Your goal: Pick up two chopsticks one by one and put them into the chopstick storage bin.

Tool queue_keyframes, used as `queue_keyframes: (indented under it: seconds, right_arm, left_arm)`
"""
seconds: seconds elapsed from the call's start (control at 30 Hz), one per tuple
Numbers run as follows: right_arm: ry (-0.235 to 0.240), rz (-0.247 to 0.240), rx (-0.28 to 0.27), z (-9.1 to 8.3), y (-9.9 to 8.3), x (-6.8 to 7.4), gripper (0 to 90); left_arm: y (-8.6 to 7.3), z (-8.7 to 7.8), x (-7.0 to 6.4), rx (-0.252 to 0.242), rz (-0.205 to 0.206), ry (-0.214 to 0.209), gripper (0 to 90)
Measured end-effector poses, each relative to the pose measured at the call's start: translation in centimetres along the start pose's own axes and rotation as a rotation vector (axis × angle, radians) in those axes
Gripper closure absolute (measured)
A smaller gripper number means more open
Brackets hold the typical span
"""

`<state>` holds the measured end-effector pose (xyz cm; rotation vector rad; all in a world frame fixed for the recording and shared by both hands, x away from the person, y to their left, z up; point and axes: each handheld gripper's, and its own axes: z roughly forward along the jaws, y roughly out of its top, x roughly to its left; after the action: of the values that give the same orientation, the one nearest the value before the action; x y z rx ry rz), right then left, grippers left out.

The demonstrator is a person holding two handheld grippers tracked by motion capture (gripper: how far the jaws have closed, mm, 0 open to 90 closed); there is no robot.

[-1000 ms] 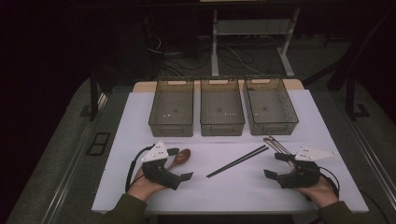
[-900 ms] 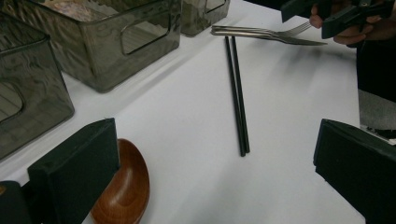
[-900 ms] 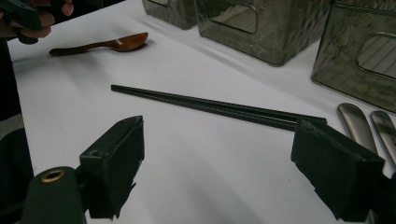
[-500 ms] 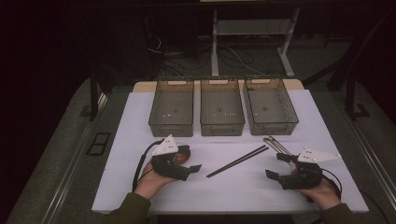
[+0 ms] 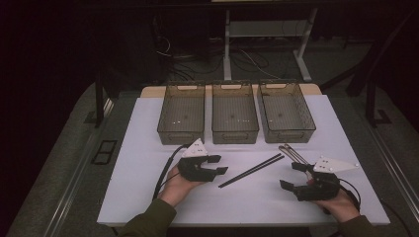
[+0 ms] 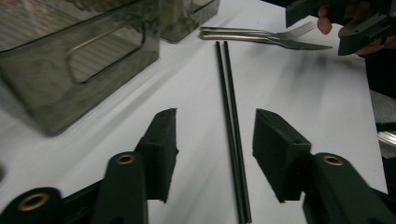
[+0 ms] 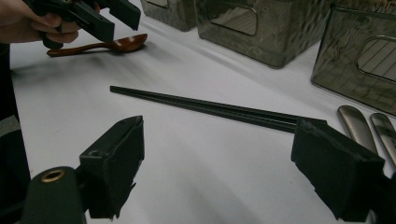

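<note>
A pair of black chopsticks [image 5: 252, 170] lies slantwise on the white table top, between my two hands. My left gripper [image 5: 219, 164] hovers open at their near-left end. In the left gripper view the chopsticks [image 6: 231, 116] run straight away between its parted jaws, untouched. My right gripper [image 5: 290, 176] stands open at the right, low over the table, with nothing in it. Ahead of it lie the chopsticks [image 7: 210, 108] and a metal fork and spoon [image 7: 369, 126]. A brown wooden spoon [image 7: 102, 46] rests under the left hand.
Three clear smoky bins stand in a row at the back: left [image 5: 181, 133], middle [image 5: 234, 134], right [image 5: 286, 134]. The metal cutlery [image 5: 292, 153] lies just in front of the right bin. The white table top [image 5: 138, 163] ends near my forearms.
My left gripper has moved right and forward to the chopsticks' end, covering the wooden spoon in the high view. The right gripper has barely shifted.
</note>
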<state>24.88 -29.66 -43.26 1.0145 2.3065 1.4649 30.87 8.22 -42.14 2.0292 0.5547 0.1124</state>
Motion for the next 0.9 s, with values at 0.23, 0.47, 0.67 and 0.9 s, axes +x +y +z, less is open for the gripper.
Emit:
queue_keyframes:
  seconds: [0.23, 0.47, 0.67, 0.9]
  right_arm:
    - [-0.003, -0.005, 0.004, 0.0, 0.0, 0.0, 16.3]
    - [-0.004, -0.008, 0.008, 0.1, -0.1, 0.0, 16.3]
    - [-0.010, -0.012, 0.011, 0.0, -0.1, 0.0, 16.3]
    - [-0.013, -0.013, 0.012, 0.0, -0.1, 0.0, 16.4]
  left_arm:
    - [0.5, 2.0, -0.3, 0.029, 0.015, -0.033, 63.9]
    - [0.6, 3.7, -0.7, 0.070, 0.020, -0.035, 71.1]
    - [0.4, 4.8, -0.9, 0.111, 0.028, -0.042, 73.2]
    - [0.1, 5.7, -1.2, 0.149, 0.038, -0.042, 76.4]
